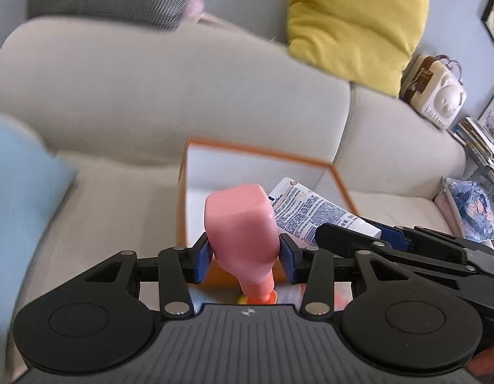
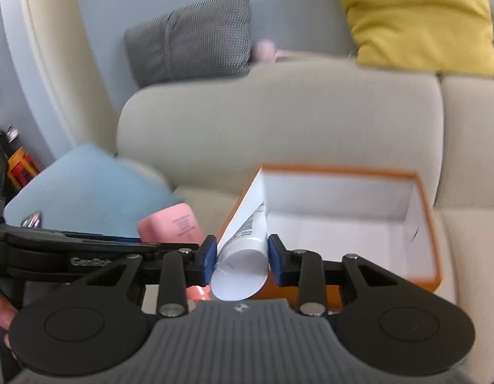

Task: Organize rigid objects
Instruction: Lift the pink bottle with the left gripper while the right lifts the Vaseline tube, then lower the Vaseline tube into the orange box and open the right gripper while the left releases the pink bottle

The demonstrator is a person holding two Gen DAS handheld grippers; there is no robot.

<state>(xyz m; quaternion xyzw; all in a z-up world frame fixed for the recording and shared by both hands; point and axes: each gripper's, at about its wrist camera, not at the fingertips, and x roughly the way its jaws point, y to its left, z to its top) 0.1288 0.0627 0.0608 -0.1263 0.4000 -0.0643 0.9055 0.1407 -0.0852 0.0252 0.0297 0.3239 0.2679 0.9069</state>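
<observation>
the pink bottle [image 1: 242,220] hides part of the white tube [image 1: 314,211] and the orange box [image 1: 266,152] floor. its cap end sinks behind the gripper body. the blue cushion [image 1: 19,192] is blurred and cut off by the edge.

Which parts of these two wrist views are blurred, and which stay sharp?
Left wrist view: sofa back and blue cushion smear with motion blur; pink bottle stays sharp. Right wrist view: orange box and cushions soften; white tube is crisp.
</observation>
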